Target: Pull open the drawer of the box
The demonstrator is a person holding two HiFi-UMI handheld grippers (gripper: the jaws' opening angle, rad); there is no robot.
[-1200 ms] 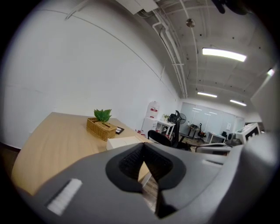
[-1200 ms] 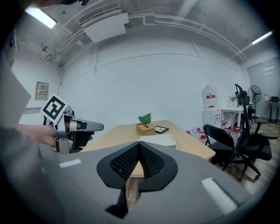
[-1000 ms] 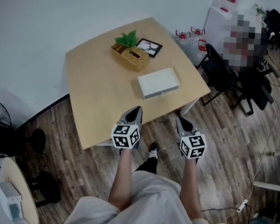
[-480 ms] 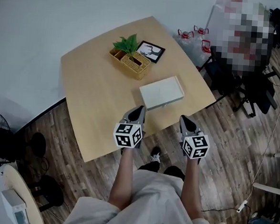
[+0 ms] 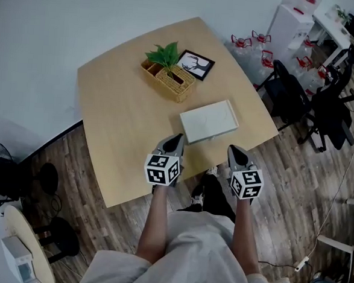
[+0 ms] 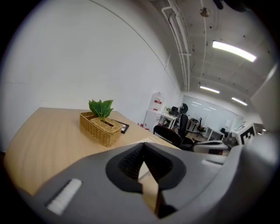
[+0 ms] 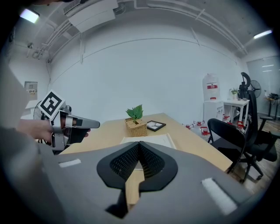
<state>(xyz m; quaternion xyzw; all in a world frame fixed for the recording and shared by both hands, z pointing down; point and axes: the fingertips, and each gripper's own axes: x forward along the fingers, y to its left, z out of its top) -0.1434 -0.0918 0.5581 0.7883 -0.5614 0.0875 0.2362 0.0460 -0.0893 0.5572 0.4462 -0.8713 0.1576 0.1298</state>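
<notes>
Drawing closer since a second ago, the white box (image 5: 209, 120) is sitting lower in the head view, nearer both grippers, and the seated person at the right edge is no longer showing. Nearest, the forearms are holding the tools out at the near edge of the table (image 5: 118, 121). The left gripper (image 5: 175, 138) is pointing at the box's near corner, its jaws pressed together at the tips and gripping nothing. The right gripper (image 5: 231, 150) is hovering beside it, likewise closed tip to tip and empty. Just beyond them the box is lying flat near the table's edge, with neither gripper touching it; its drawer is probably shut, though the front is too small to read. Farther back a wicker basket (image 5: 169, 78) is holding a green plant (image 5: 163, 53), with a picture frame (image 5: 195, 63) just beside it. Past the table, water bottles (image 5: 251, 43) are standing on the floor near an office chair (image 5: 289, 94)
</notes>
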